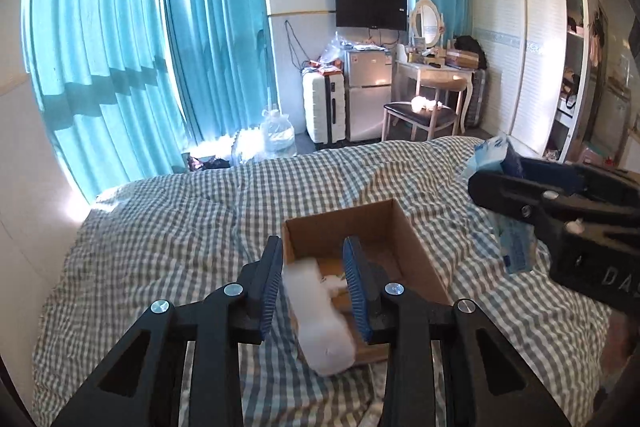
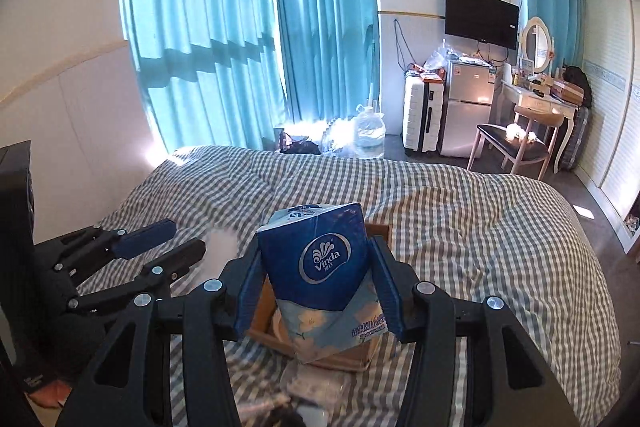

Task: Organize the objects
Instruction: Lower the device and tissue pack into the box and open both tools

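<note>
An open cardboard box [image 1: 416, 251] sits on the checked bed cover [image 1: 168, 227]. My left gripper [image 1: 314, 281] is open just above the box's near left wall. A white blurred object [image 1: 320, 319] lies between its fingers, over the box's edge, touching neither pad. My right gripper [image 2: 316, 281] is shut on a blue Vinda tissue pack [image 2: 324, 267] and holds it upright above the box [image 2: 264, 327]. The right gripper shows in the left wrist view [image 1: 560, 211], to the right of the box, with the pack [image 1: 516, 251]. The left gripper shows in the right wrist view [image 2: 176, 243].
The bed fills the foreground. Beyond its far edge are teal curtains [image 1: 120, 47], a water jug [image 1: 278, 135], a white suitcase [image 1: 322, 107], a small fridge [image 1: 368, 91], a chair [image 1: 420, 113] and dressing table. A wardrobe [image 1: 520, 47] stands at right. Clear packets [image 2: 316, 383] lie near the box.
</note>
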A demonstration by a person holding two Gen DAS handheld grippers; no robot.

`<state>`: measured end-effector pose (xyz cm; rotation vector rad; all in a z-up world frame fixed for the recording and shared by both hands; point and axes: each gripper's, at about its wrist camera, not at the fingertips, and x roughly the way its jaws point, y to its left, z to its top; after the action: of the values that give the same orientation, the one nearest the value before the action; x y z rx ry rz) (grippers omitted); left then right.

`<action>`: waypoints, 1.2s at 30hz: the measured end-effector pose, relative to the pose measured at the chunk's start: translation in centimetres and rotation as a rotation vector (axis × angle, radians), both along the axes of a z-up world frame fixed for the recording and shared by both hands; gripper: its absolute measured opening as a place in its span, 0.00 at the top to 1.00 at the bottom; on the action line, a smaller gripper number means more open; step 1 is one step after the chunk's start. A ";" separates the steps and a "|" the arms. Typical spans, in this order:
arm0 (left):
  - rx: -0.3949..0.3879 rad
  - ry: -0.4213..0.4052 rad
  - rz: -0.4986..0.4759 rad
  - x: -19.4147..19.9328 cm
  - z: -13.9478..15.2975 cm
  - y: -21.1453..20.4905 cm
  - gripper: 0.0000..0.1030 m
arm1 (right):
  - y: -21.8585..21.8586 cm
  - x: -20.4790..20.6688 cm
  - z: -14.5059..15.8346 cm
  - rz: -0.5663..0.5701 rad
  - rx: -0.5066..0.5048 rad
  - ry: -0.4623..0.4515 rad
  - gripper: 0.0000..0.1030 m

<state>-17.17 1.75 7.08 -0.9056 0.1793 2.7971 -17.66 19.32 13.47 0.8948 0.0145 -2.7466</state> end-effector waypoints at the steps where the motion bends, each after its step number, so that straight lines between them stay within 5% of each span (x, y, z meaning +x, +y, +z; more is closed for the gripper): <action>1: 0.008 -0.013 -0.005 -0.7 -0.6 0.2 0.71 | -0.1 -1.1 -0.5 -0.003 0.000 -0.010 0.51; 10: -0.001 -0.154 -0.003 -8.7 -9.1 0.6 0.73 | 0.4 -10.7 -9.5 -0.015 -0.018 -0.184 0.51; 20: -0.031 -0.194 -0.040 -11.0 -14.0 1.7 0.73 | 0.6 -15.2 -15.7 -0.023 -0.044 -0.267 0.43; 23: -0.037 -0.202 -0.052 -10.6 -14.5 1.6 0.65 | 1.1 -15.1 -15.6 -0.036 -0.069 -0.256 0.28; 27: -0.014 -0.190 -0.020 -9.6 -13.4 0.7 0.25 | 2.4 -13.6 -13.7 -0.052 -0.084 -0.216 0.27; 36: -0.016 -0.101 0.024 -4.0 -7.3 -1.0 0.13 | 4.2 -6.1 -6.0 -0.108 -0.044 -0.091 0.23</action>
<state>-21.12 0.74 -0.19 -1.0561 0.1763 2.7677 -23.79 23.50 7.49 1.0360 -0.1142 -2.7896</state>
